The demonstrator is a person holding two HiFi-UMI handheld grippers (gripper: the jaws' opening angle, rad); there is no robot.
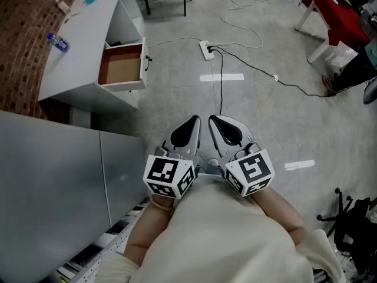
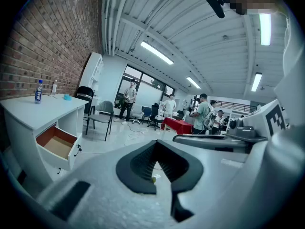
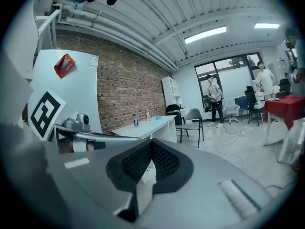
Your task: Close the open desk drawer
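Head view: left gripper (image 1: 189, 128) and right gripper (image 1: 221, 125) sit side by side in front of the person. They're well apart from the white desk (image 1: 76, 52) up left, where the drawer (image 1: 122, 68) is pulled open.

Left gripper view: jaws closed tight with nothing in them, open drawer off to the left.

Right gripper view: jaws pinched together too, empty.
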